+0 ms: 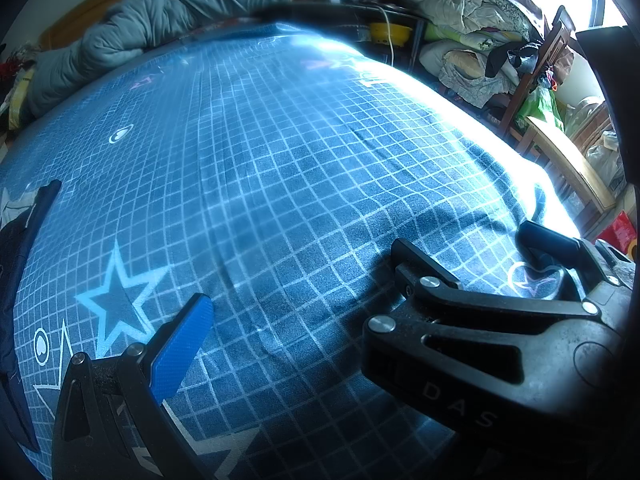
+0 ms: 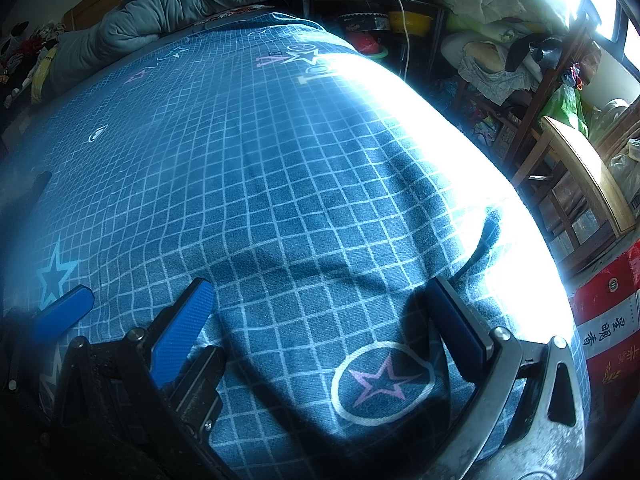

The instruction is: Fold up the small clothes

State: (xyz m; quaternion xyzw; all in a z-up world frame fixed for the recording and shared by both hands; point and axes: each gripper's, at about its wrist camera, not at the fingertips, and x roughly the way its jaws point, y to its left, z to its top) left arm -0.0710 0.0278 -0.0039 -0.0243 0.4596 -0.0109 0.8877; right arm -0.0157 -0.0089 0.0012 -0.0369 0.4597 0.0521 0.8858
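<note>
Both grippers hang jaws apart and empty over the blue checked bedsheet (image 2: 280,208), the right gripper (image 2: 320,320) beside the left gripper (image 1: 300,280), while a dark garment (image 1: 16,264), possibly the small clothing, lies at the left edge, grey quilt (image 1: 160,12) beyond.

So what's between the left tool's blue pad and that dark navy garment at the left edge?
Nothing loose: between the blue pad and the dark navy garment, the left wrist view shows only blue checked bedsheet with a pale star.
</note>
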